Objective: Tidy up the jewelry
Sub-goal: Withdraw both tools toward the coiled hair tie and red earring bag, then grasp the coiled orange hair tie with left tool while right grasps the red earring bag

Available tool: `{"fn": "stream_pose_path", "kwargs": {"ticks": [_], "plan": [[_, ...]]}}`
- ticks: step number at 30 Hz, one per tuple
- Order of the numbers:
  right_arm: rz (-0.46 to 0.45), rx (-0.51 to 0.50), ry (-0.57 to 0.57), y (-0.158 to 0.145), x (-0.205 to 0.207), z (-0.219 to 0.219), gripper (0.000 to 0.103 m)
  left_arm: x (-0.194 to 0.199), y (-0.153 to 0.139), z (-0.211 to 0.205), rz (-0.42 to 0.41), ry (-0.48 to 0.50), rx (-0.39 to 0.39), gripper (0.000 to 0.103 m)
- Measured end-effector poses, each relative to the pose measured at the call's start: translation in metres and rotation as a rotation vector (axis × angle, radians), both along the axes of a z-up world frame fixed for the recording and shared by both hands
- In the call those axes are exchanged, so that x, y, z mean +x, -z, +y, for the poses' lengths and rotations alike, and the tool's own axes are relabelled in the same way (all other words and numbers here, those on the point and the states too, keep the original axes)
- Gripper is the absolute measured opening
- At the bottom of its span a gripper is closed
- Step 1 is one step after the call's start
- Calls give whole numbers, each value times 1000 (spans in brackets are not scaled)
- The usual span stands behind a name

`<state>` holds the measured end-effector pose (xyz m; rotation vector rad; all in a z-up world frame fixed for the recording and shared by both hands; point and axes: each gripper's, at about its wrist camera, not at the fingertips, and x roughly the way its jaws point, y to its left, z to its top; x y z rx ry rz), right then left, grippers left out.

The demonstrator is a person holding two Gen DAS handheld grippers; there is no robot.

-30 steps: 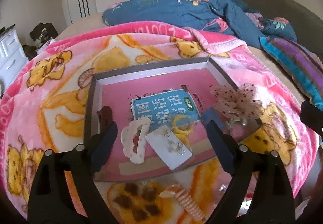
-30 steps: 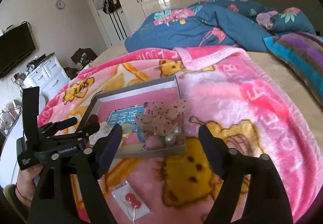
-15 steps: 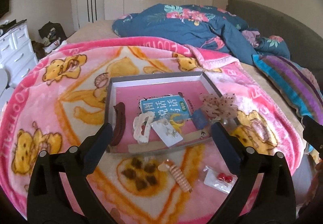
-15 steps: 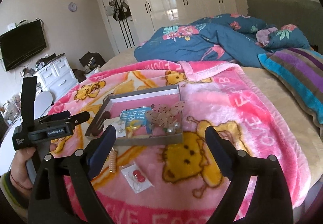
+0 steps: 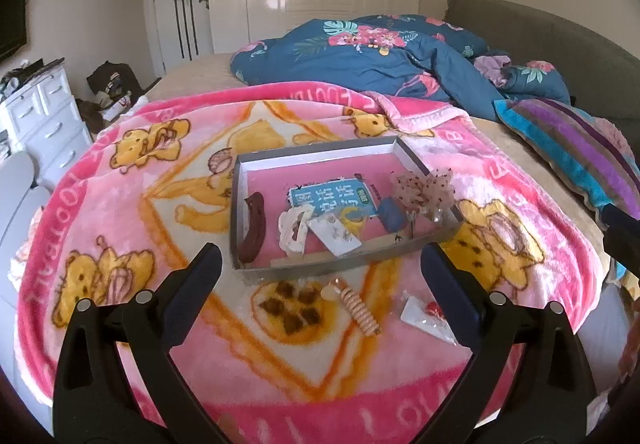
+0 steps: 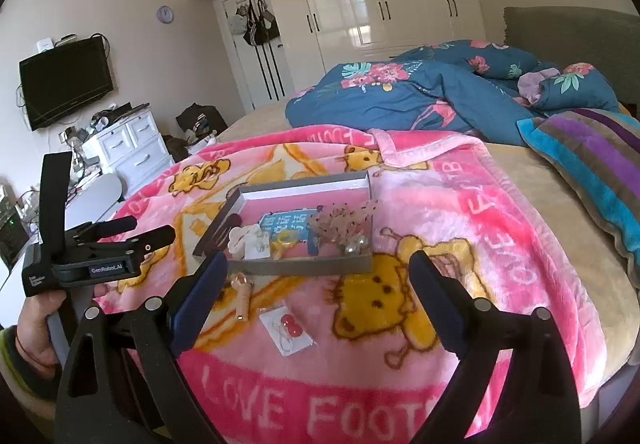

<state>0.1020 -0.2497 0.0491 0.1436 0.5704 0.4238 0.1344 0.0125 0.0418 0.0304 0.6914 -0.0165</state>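
Note:
A shallow grey box [image 5: 436, 240] [image 6: 304, 267] with a pink floor sits on the pink bear blanket. In it lie a brown hair clip [image 5: 254, 229], a white clip [image 5: 295, 225], an earring card [image 5: 335, 235], a yellow ring [image 5: 353, 215] and a frilly pink bow [image 5: 422, 188] [image 6: 340, 223]. On the blanket in front of the box lie a spiral hair tie [image 5: 358, 309] [image 6: 243, 298] and a small bag with red earrings [image 5: 428, 318] [image 6: 286, 327]. My left gripper [image 5: 320, 272] is open and empty, held back from the box. My right gripper [image 6: 318, 276] is open and empty, above the blanket.
The pink blanket [image 5: 160, 204] covers the bed's near end. A blue floral duvet [image 5: 380, 56] and a striped pillow [image 5: 576, 148] lie behind and to the right. White drawers [image 5: 40, 116] stand left of the bed. The left gripper shows in the right wrist view [image 6: 132, 232].
Both grippers have pulled back and up from the box, so it looks smaller. The hair tie and the earring bag have come into the left wrist view.

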Motion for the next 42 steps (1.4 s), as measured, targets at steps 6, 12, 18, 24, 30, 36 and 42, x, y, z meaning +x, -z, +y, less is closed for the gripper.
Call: {"fn": "stream_pose_path", "kwargs": {"ticks": [6,12,18,24,30,36,42], "plan": [[9,-10,-23,4,-7,0,91,-13,3,0,7,-15,27,93],[21,-29,-47,10,-13,1,91,-21,14,-4,33,-13,56,93],[62,-54,-94,29,-15,12,91,-21,30,-8,69,-11,77,93],[99,-92,-142,49,-14,26,91,-16,49,-8,122,-8,75,93],[139,-137,-193,72,-5,43,91,-4,72,-1,195,-21,36,93],[180,-157,-248,101,18,62,91,18,89,12,273,-32,-81,91],[259,-194,-303,139,55,90,91,40,105,15,349,-13,-212,65]]}}
